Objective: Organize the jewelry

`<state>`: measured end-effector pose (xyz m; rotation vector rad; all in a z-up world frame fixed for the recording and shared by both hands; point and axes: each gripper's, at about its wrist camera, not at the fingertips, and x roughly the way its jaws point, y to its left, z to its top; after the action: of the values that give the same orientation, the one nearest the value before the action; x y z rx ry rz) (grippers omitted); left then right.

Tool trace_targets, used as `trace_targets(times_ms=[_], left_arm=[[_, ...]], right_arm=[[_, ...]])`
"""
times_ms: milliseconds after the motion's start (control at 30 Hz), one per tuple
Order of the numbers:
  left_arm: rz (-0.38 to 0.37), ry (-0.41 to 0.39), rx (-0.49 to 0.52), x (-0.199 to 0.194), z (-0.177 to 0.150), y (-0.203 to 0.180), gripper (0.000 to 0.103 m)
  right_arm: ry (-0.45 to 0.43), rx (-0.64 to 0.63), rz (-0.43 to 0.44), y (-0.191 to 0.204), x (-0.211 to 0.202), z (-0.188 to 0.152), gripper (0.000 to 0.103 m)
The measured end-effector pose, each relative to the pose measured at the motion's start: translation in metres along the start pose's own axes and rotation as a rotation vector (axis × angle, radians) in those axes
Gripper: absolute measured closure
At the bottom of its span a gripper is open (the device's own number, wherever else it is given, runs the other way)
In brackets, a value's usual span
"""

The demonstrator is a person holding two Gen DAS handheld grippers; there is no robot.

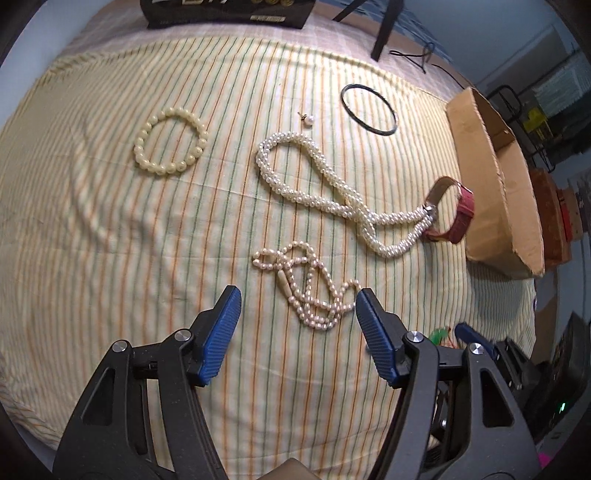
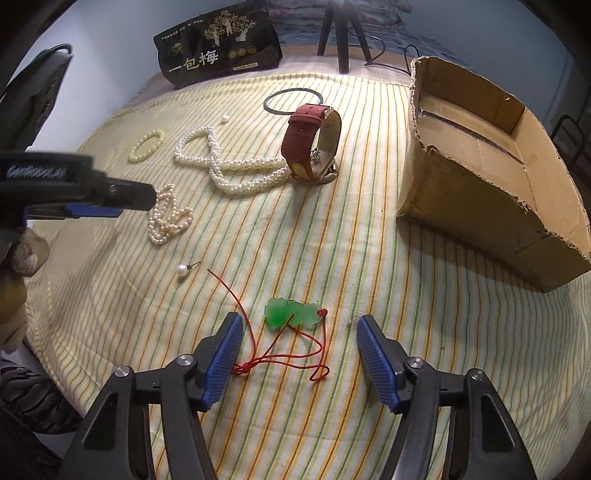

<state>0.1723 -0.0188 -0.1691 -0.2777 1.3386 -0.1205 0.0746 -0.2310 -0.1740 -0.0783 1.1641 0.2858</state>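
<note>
My left gripper (image 1: 297, 299) is open, just before a small pearl strand (image 1: 314, 291) on the striped cloth. Beyond lie a thick twisted pearl necklace (image 1: 317, 188), a cream bead bracelet (image 1: 170, 140), a pearl earring (image 1: 308, 119), a black bangle (image 1: 369, 110) and a red watch (image 1: 452, 210). My right gripper (image 2: 299, 326) is open over a green jade pendant (image 2: 291, 314) on a red cord (image 2: 280, 354). The right wrist view also shows the watch (image 2: 306, 144), the twisted necklace (image 2: 236, 170), the small strand (image 2: 170, 218) and a second pearl earring (image 2: 181, 269).
An open cardboard box (image 2: 480, 199) stands at the right, also in the left wrist view (image 1: 491, 177). A black packet (image 2: 218, 48) and tripod legs (image 2: 343, 33) stand at the back. The left gripper body (image 2: 74, 188) reaches in from the left.
</note>
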Motion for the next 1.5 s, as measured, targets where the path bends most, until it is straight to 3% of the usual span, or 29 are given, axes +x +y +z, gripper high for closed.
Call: trace_targets(times_ms=[233, 433, 567, 667, 867, 900, 967, 1033, 1100, 1500], left_arm=[[0.026, -0.001, -0.065, 0.017, 0.012, 0.004, 0.036], [0.088, -0.028, -0.041, 0.03, 0.014, -0.007, 0.036], [0.179, -0.063, 0.045, 0.036, 0.007, -0.024, 0.036], [0.198, -0.08, 0.057, 0.037, 0.005, -0.027, 0.036], [0.215, -0.101, 0.07, 0.035, 0.001, -0.023, 0.055], [0.223, -0.104, 0.069, 0.031, 0.0, -0.018, 0.064], [0.206, -0.104, 0.055, 0.027, -0.001, -0.011, 0.069], [0.203, -0.107, 0.038, 0.024, 0.002, -0.006, 0.088], [0.187, -0.101, 0.018, 0.022, 0.003, 0.003, 0.095], [0.126, -0.171, -0.046, -0.015, 0.008, 0.028, 0.097]], right_arm=[[-0.002, 0.0, -0.01, -0.002, 0.001, 0.002, 0.042], [-0.009, -0.035, -0.044, 0.004, 0.002, 0.0, 0.042], [-0.01, -0.059, -0.064, 0.008, 0.002, -0.001, 0.043], [-0.013, -0.067, -0.066, 0.008, 0.001, -0.001, 0.048], [-0.024, -0.085, -0.078, 0.007, -0.001, -0.004, 0.069], [-0.025, -0.087, -0.078, 0.008, -0.002, -0.004, 0.069], [-0.026, -0.085, -0.076, 0.008, -0.002, -0.004, 0.07], [-0.028, -0.078, -0.072, 0.007, -0.002, -0.003, 0.07], [-0.03, -0.07, -0.066, 0.006, -0.002, -0.003, 0.07], [-0.057, -0.049, -0.031, 0.006, -0.014, 0.001, 0.07]])
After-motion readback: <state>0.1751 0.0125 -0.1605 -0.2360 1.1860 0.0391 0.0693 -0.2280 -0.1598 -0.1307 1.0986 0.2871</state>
